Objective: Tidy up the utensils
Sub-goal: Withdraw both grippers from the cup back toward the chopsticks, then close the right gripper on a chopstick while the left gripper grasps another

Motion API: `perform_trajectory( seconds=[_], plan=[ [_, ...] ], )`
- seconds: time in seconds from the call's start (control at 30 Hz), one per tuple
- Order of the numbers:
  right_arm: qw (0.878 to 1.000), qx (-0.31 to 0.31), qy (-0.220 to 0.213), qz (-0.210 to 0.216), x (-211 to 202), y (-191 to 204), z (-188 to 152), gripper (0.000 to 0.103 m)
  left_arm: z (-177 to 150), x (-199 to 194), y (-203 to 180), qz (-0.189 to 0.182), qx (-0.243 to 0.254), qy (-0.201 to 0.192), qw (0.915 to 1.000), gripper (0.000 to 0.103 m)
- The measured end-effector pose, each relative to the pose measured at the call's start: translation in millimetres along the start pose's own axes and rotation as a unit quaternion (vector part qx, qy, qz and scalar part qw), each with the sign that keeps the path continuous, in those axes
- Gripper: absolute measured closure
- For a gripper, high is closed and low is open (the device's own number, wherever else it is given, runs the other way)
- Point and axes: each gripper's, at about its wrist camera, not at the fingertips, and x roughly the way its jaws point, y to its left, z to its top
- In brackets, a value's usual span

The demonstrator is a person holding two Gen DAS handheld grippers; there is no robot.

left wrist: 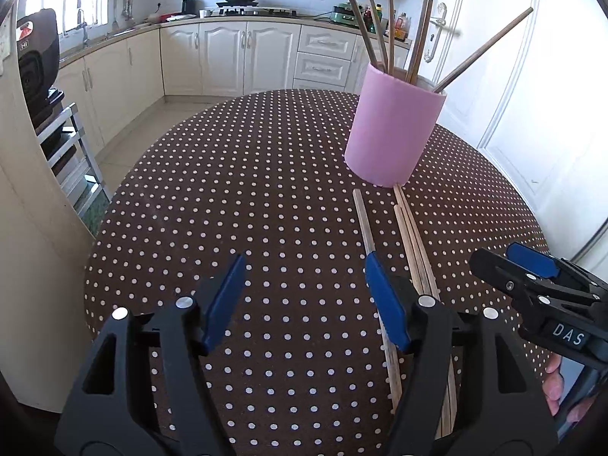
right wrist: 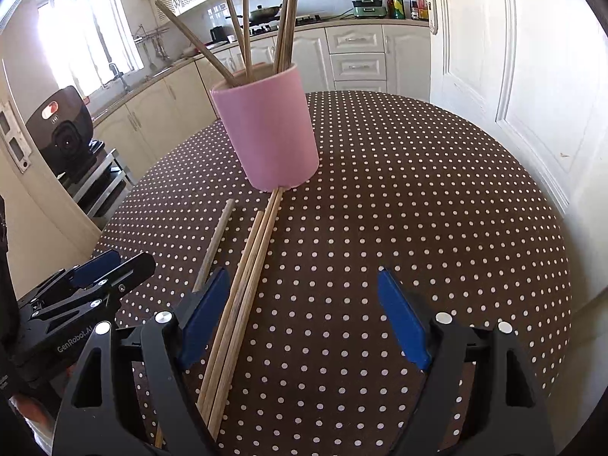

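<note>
**Loose chopsticks awaiting pickup**

Left tongs (left wrist: 304, 296) and right tongs (right wrist: 304, 315) both released, grasping nothing. Four chopsticks (right wrist: 250, 262) lie on the table (right wrist: 418, 190), tips at the pink holder (right wrist: 266, 133), which already contains several. Next move, judged: clench one stick, lift, insert.

1. A pink cup (left wrist: 393, 129) stands upright at about 1 o'clock, holding six brown chopsticks (left wrist: 389, 30) that lean apart.
2. More wooden chopsticks (right wrist: 243, 292) lie flat, tips touching the cup's base.
</note>
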Motion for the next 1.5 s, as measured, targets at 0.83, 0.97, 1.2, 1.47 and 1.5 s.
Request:
perform_trajectory(
  seconds=[0.83, 0.97, 1.2, 1.47, 1.5],
  plan=[
    [0.998, -0.042, 0.024, -0.037, 34, 31, -5, 0.056, 4, 31, 8, 0.004, -0.005, 0.036, 0.9993, 0.031],
    [0.998, -0.048, 0.026, -0.038, 35, 35, -5, 0.062, 4, 30, 9, 0.005, -0.008, 0.036, 0.9993, 0.031],
    [0.998, -0.029, 0.036, -0.047, 29, 34, -11, 0.069, 0, 27, 15, 0.006, -0.011, 0.034, 0.9993, 0.03],
    [0.997, -0.044, 0.024, -0.06, 33, 32, -11, 0.085, 0, 27, 5, 0.001, 0.0, 0.038, 0.9993, 0.03],
    [0.997, -0.042, 0.025, -0.056, 33, 31, -10, 0.094, 0, 27, 3, 0.001, 0.001, 0.039, 0.9992, 0.03]
  ],
)
